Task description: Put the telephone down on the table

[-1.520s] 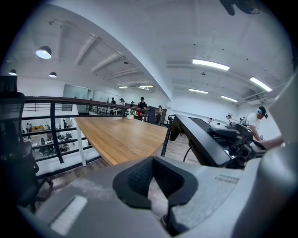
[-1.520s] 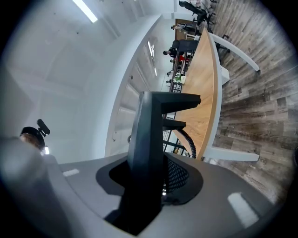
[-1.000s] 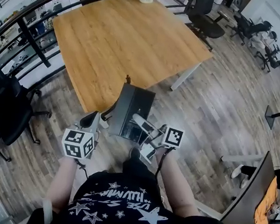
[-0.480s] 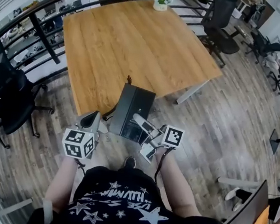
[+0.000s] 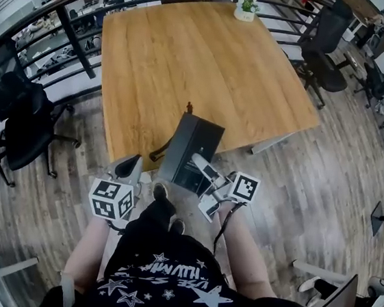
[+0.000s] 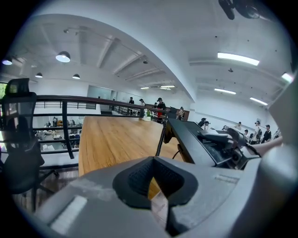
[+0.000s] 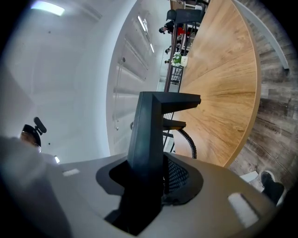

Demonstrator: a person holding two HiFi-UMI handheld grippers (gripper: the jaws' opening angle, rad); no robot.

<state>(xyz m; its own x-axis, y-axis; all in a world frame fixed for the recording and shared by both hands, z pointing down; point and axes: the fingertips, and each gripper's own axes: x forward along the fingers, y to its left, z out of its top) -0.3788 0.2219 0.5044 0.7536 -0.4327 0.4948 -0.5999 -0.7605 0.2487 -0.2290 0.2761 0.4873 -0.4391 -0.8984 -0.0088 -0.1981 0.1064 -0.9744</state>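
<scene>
One telephone is showing, a dark grey, flat, boxy set. One black coiled cord is hanging from its left side. In the left gripper view its face is sloping up towards the far end, with the cord dropping from that end.

Two grippers are showing, each carrying one marker cube. The right gripper is gripping the telephone, with its fingers clenched on the near end. In the right gripper view the set is standing edge-on as a dark slab between them. The left gripper is hanging just left of the telephone, apart from it. Its fingers are lying closed together with nothing between them.

One worktop of light wood is lying ahead. The telephone is being held tilted in the air at its near edge. The far end is reaching over the wood while the near end is hanging over the plank floor.

One small potted plant is standing at the worktop's far edge. Two black office chairs are standing on the left, and one is standing by the far right corner. More are standing further off.
</scene>
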